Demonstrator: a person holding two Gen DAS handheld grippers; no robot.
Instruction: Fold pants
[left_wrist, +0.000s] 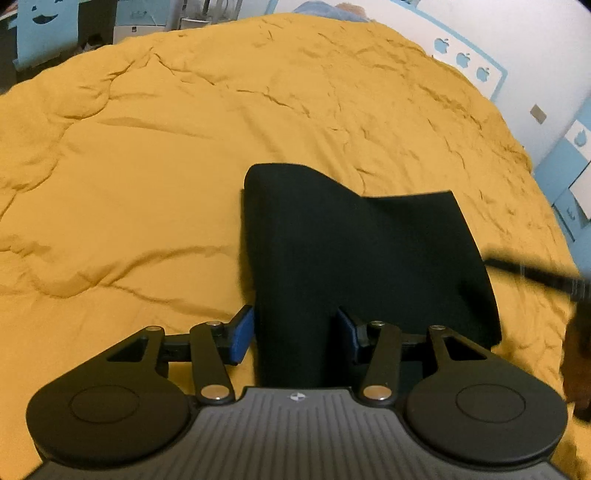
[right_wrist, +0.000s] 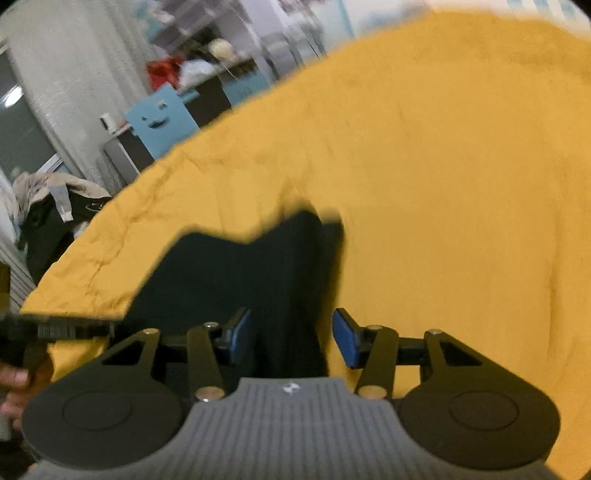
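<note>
Black pants (left_wrist: 351, 251) lie folded into a compact shape on a yellow quilt (left_wrist: 147, 166). My left gripper (left_wrist: 295, 336) stands open over their near left corner. The cloth runs between its blue pads (left_wrist: 242, 336), which do not pinch it. In the right wrist view, which is blurred, the pants (right_wrist: 229, 277) reach up between the jaws of my right gripper (right_wrist: 291, 341). It is open too, with yellow showing between the cloth and the right pad (right_wrist: 345, 343). Each gripper shows at the edge of the other's view, at the pants' near side.
The quilt spreads wide on every side of the pants. A white wall with blue apple stickers (left_wrist: 461, 59) runs along the far right. Beyond the bed's left edge stand a blue smiley-face panel (right_wrist: 162, 118), cluttered shelves and a heap of clothes (right_wrist: 55, 206). A hand (right_wrist: 11, 380) holds the left gripper.
</note>
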